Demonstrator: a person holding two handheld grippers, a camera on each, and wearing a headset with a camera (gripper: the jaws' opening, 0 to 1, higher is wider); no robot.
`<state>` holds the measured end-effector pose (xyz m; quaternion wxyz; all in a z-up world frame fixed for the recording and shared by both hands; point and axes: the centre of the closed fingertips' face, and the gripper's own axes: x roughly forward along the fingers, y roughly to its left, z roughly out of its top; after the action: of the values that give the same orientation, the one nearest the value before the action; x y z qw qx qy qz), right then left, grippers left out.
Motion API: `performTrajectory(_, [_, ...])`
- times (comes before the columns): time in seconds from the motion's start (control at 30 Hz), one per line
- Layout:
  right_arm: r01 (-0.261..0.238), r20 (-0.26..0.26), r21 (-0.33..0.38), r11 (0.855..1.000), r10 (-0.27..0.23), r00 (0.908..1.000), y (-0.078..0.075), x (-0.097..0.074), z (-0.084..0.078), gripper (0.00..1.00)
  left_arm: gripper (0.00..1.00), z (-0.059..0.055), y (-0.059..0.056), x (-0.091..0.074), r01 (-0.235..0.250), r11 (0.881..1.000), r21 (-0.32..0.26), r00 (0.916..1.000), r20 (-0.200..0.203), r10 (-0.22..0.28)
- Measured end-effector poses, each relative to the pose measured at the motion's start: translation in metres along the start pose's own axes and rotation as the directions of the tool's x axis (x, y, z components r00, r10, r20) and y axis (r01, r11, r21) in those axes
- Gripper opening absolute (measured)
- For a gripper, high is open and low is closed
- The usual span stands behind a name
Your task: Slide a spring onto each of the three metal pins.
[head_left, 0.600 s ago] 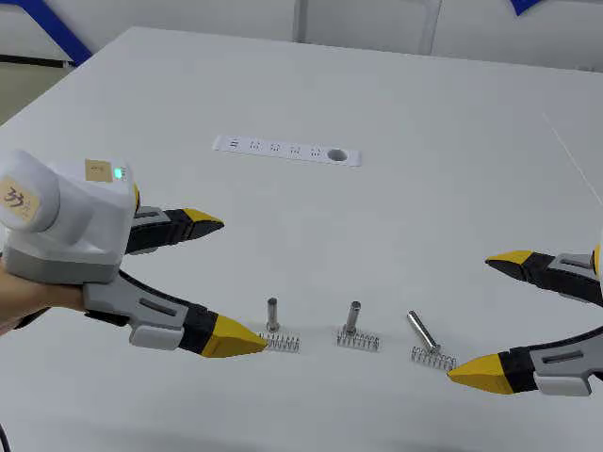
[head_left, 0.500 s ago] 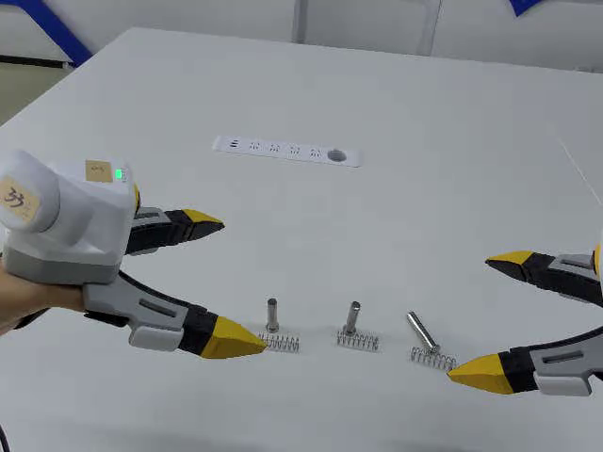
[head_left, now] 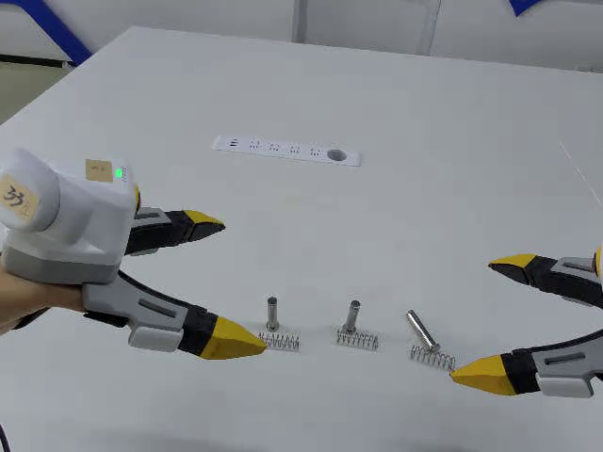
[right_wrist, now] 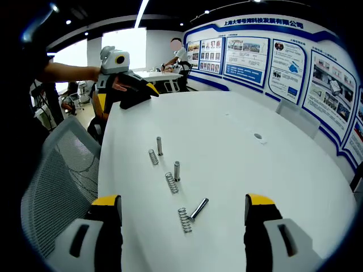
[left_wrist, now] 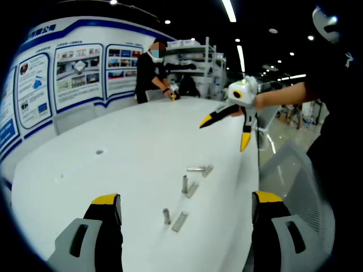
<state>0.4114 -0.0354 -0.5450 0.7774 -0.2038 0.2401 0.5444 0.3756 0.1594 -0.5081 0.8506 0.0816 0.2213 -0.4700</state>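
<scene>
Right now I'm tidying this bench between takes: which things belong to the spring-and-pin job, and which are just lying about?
Belongs to the job: left pin, middle pin (both upright), right pin (lying down); left spring, middle spring, right spring, one beside each pin; left gripper, right gripper, both open.

Just lying about: power strip, on the table.

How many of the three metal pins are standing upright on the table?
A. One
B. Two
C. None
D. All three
B: the left pin and the middle pin stand upright, while the right pin lies on its side on the table.
</scene>
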Motion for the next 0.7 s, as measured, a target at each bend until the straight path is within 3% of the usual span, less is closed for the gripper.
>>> performTrajectory(0.5, [0.002, 0.001, 0.024, 1.000, -0.002, 1.0000, 0.0019, 0.0046, -0.0018, 0.90, 0.97, -0.0084, -0.0009, -0.0005, 0.003, 1.000, -0.014, 1.0000, -0.007, -0.003])
performTrajectory(0.7, [0.030, 0.003, 0.036, 0.999, -0.030, 0.9995, -0.0046, 0.0087, -0.0022, 0.87, 0.98, -0.0101, 0.0015, -0.0013, -0.006, 0.999, -0.042, 0.9999, 0.016, 0.006])
